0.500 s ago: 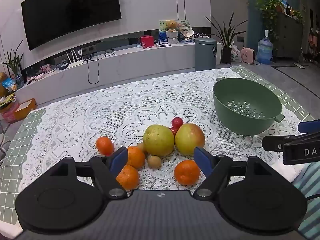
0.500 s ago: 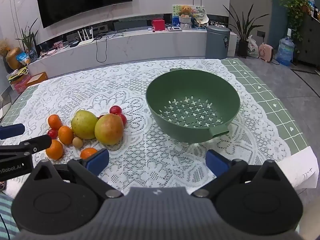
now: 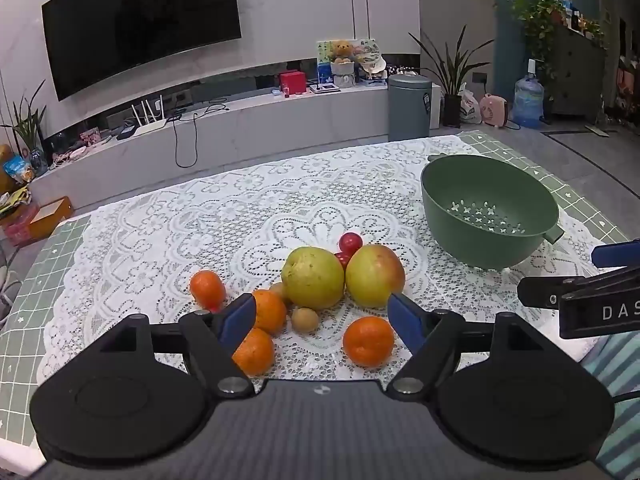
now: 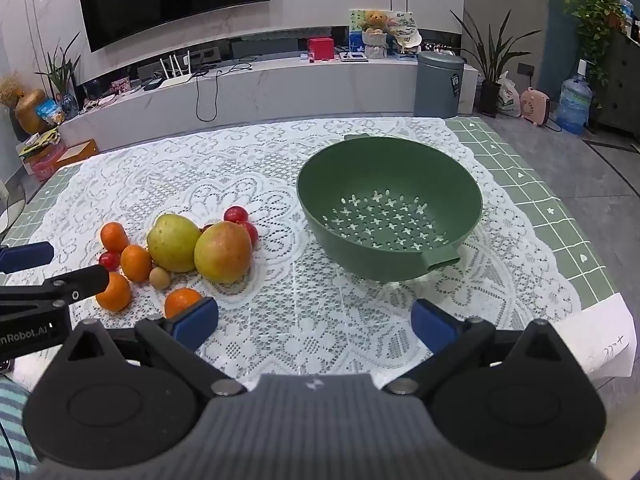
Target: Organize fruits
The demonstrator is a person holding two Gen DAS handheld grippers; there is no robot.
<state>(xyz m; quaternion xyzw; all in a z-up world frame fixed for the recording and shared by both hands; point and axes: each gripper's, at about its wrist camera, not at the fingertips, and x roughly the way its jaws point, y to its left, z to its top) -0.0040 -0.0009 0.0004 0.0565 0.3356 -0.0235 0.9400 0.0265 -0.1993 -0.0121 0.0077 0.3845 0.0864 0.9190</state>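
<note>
Fruits [image 3: 312, 280] lie heaped just ahead of the spread, unladen left claw [image 3: 322, 316] (right claw [image 4: 314, 324] likewise released)

You face a white marble wall [image 3: 304, 8] with a dark curved TV [image 3: 140, 24] — low white console [image 3: 248, 128] beneath. Grey bin [image 3: 410, 106], potted plant [image 3: 452, 68], water jug [image 3: 528, 102] on grey floor [image 3: 560, 156] — dim indoor light.

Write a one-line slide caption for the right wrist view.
Open right tool facing an empty green colander, fruit pile at left on lace tablecloth.
</note>
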